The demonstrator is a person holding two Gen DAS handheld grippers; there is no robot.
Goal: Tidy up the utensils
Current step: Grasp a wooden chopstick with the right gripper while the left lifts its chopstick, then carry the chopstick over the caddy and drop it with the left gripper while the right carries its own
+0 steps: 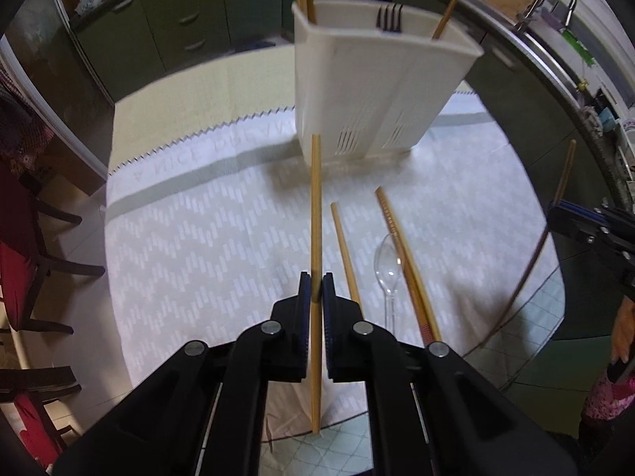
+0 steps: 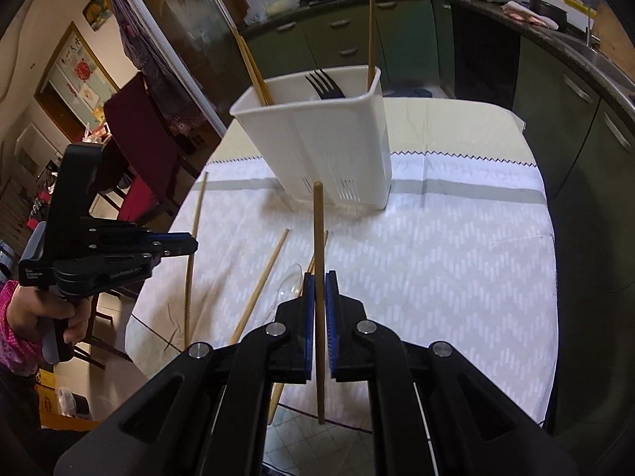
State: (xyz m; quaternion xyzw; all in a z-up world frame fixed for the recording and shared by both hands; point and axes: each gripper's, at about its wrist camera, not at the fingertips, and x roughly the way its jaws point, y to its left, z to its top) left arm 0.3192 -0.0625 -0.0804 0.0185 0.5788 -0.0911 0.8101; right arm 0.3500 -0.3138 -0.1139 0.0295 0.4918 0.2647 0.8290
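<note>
Both hands are up off the bench [image 1: 198, 238] here, and each one has a chopstick. The left gripper [image 1: 316, 285] has its fingers [image 1: 303, 289] clamped tight on a pale wooden chopstick [image 1: 316, 206], which runs straight along the gripper with its far tip showing just in front of the white utensil holder [image 1: 377, 91]. The right gripper [image 2: 320, 285] is closed the same way on a darker chopstick [image 2: 318, 230], its tip also showing against the holder's slotted lower wall.

The holder stands upright on the white patterned cloth [image 2: 456, 246], toward the far side of the bench. Inside it: a black fork [image 2: 326, 85] with tines up, a chopstick leaning out at its left corner [image 2: 254, 71], and another standing at its right corner [image 2: 371, 35].

On the cloth, nearer to us than the holder, lie a clear plastic spoon [image 1: 388, 265], a plain chopstick [image 1: 345, 250] beside it, and a ridged pair of chopsticks [image 1: 401, 250] just to its right.

In the right wrist view, the left gripper hangs off to the holder's left, a hand [image 2: 43, 313] in a pink patterned sleeve wrapped round its handle.
</note>
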